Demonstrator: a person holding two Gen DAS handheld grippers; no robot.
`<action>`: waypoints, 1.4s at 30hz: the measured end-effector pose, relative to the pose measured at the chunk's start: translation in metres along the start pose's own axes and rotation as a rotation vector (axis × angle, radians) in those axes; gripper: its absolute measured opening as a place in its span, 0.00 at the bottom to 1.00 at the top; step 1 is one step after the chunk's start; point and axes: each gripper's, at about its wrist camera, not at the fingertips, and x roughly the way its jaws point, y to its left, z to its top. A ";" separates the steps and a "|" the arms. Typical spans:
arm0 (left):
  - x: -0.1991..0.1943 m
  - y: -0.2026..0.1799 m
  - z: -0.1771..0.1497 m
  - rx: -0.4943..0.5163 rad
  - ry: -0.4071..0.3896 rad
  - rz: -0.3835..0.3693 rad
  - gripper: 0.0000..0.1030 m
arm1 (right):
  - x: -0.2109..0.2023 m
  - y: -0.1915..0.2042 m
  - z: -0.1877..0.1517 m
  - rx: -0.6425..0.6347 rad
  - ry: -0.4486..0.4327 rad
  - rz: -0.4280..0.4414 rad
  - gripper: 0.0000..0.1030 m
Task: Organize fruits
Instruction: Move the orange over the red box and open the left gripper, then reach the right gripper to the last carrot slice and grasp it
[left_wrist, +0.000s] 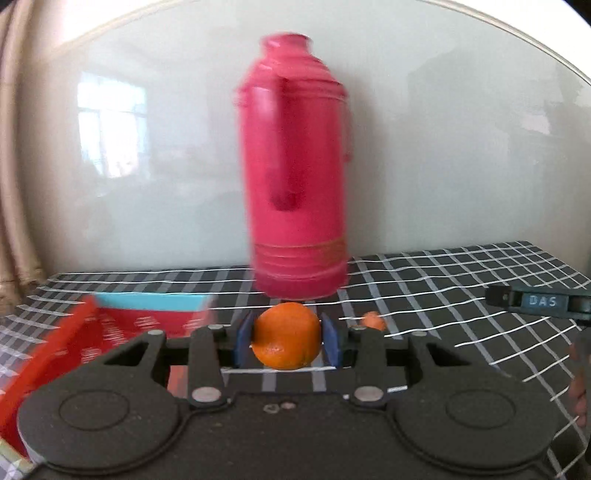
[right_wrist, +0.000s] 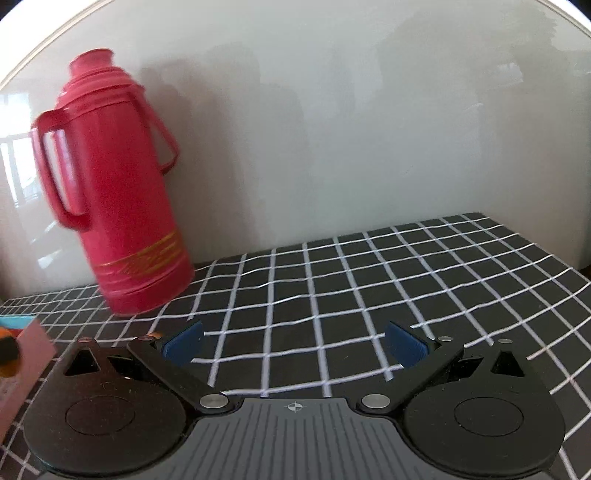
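My left gripper (left_wrist: 287, 338) is shut on an orange (left_wrist: 286, 335), its blue pads pressed on both sides, held just above the checked tablecloth. A smaller orange fruit (left_wrist: 373, 320) lies on the cloth just to the right of it. A red box with a blue edge (left_wrist: 122, 325) stands open at the left. My right gripper (right_wrist: 293, 341) is open and empty over the cloth; part of it shows at the right edge of the left wrist view (left_wrist: 535, 302). The box corner (right_wrist: 26, 354) and an orange blur (right_wrist: 7, 354) sit at the left edge of the right wrist view.
A tall red thermos (left_wrist: 295, 166) stands on the black-and-white checked tablecloth (left_wrist: 461, 295) against the pale wall, directly behind the held orange; it also shows at the left of the right wrist view (right_wrist: 118, 192). The cloth (right_wrist: 369, 277) stretches to the right.
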 end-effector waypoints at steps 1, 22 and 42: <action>-0.008 0.010 -0.003 -0.009 -0.003 0.026 0.30 | -0.002 0.005 -0.002 0.001 0.002 0.010 1.00; -0.048 0.154 -0.032 -0.191 -0.035 0.279 0.93 | -0.034 0.100 -0.038 -0.097 0.025 0.107 1.00; -0.047 0.188 -0.045 -0.228 -0.023 0.360 0.93 | 0.006 0.135 -0.033 -0.273 0.005 0.124 1.00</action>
